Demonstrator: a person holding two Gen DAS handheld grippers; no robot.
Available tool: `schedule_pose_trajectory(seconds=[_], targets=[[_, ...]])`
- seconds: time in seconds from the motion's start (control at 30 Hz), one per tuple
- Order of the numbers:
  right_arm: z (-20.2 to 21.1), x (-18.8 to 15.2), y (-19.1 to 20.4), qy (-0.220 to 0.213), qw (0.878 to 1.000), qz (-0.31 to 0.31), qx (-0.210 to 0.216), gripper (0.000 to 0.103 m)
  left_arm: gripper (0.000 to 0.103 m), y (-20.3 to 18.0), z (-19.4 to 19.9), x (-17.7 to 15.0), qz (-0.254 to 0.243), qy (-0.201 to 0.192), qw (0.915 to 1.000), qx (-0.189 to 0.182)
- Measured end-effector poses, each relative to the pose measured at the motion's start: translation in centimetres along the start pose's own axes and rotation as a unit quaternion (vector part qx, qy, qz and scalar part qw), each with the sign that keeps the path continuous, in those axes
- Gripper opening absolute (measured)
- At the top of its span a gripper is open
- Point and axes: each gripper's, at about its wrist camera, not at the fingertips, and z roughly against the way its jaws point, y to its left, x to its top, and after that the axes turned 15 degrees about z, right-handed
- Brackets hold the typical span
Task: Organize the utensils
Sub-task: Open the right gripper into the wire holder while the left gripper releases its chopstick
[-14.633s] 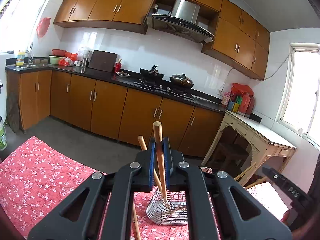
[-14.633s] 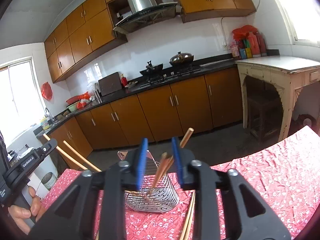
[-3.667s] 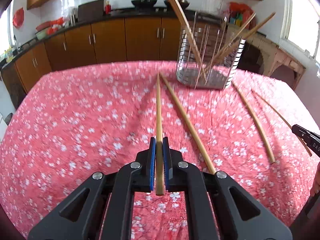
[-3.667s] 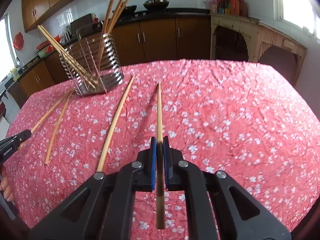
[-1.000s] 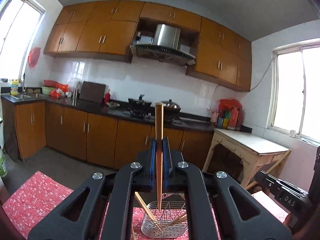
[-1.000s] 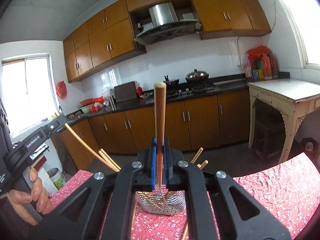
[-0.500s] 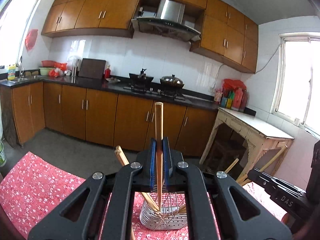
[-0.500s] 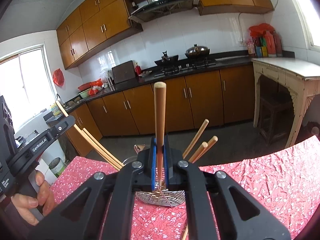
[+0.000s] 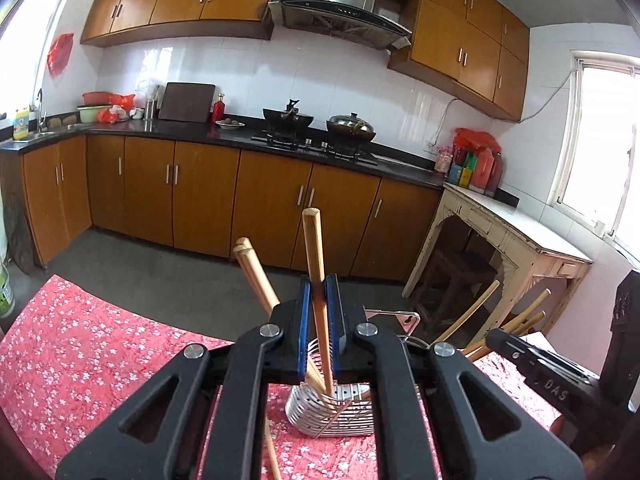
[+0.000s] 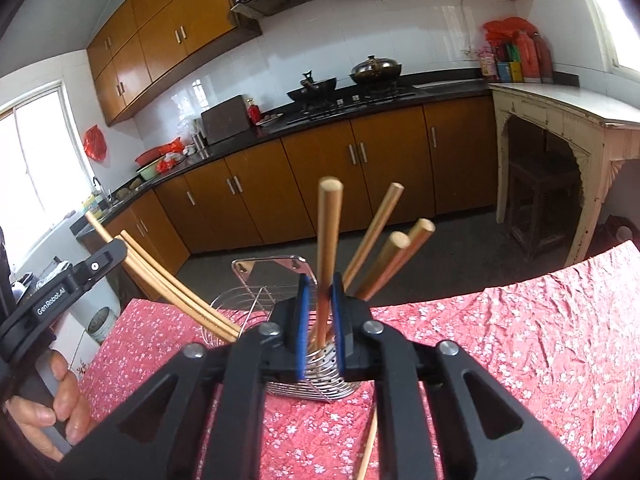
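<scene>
A wire utensil holder point(image 9: 332, 412) stands on a table under a red flowered cloth point(image 9: 80, 360), and I am working both tongs right above it. My left gripper point(image 9: 319, 312) is clamped on one wooden chopstick point(image 9: 314, 256), which stands almost upright with its lower tip down inside the holder. My right gripper point(image 10: 319, 316) sits over the holder's near rim. Its jaws have just been opening, and they now stand slightly apart around a second chopstick point(image 10: 328, 240), slightly blurred, that rises upright from the holder between the pads without being pressed. More chopsticks point(image 10: 376, 232) already lean out of the holder, fanning to both sides. A loose chopstick point(image 10: 370, 444) lies on the cloth just in front of the holder. To the holder's left in the right wrist view, a hand point(image 10: 48, 408) wraps the handle of the other tool. Beyond the holder, across a grey floor, runs a line of brown kitchen cabinets point(image 9: 200, 196).
</scene>
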Motion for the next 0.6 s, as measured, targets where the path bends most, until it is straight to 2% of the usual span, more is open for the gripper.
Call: schedule_pose_trajectory(seconds=[0.07,0.13,0.17,0.23,0.43,0.6], targets=[[0.9,-0.1,-0.4,-0.007,1.000,-0.008,-0.005,0.027,0.008,0.1,0.4,0.3,0.001,-0.003,1.0000,0.000],[1.8,-0.2,-0.7,-0.014,1.000,-0.008,-0.013,0.030,0.011,0.1,0.9,0.4,0.002,-0.006,1.0000,0.002],[2.4,-0.3,-0.8,-0.017,1.000,-0.007,-0.019,0.031,0.014,0.2,1.3,0.4,0.003,-0.009,1.0000,0.003],[3.4,-0.7,-1.0,-0.022,0.999,-0.010,-0.024,0.032,0.027,0.6,2.1,0.4,0.005,-0.015,0.9998,0.007],[7.0,-2.9,-1.5,-0.029,0.999,-0.012,-0.038,0.034,0.027,1.8,4.8,0.0,0.007,-0.023,0.9996,0.012],[8.5,-6.1,-1.6,-0.008,0.999,-0.010,-0.047,0.035,0.029,3.7,6.4,-1.8,0.005,-0.016,0.9995,0.027]])
